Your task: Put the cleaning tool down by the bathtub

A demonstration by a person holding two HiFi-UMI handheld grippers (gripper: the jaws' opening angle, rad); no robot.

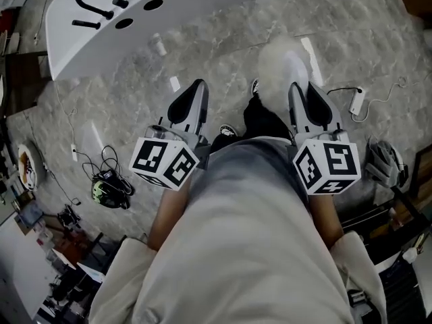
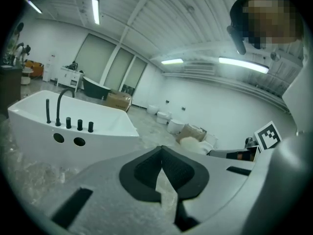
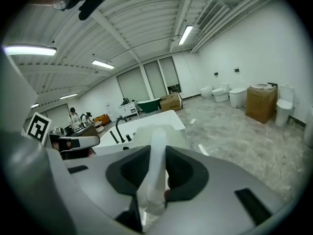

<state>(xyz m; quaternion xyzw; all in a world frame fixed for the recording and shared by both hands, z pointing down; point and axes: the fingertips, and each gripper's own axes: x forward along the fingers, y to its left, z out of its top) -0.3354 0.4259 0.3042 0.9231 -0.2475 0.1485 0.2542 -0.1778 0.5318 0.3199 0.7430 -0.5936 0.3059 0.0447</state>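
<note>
- A white bathtub (image 1: 135, 29) fills the upper left, with a black arched spout (image 1: 91, 2) and black knobs on its rim.
- The left gripper (image 1: 198, 86) points across the grey marbled floor (image 1: 223, 39) towards the tub, well apart from it.
- The right gripper (image 1: 301, 88) points the same way; the cleaning tool (image 1: 283, 63), a fluffy white head, shows just ahead of it, though the blur hides its handle.
- A tangle of dark cables (image 1: 108, 184) lies at the left.
- A white plug block (image 1: 357, 101) lies at the right.

Glossy bathtub (image 1: 189, 2); fluffy cleaning tool (image 1: 280, 63)
</note>
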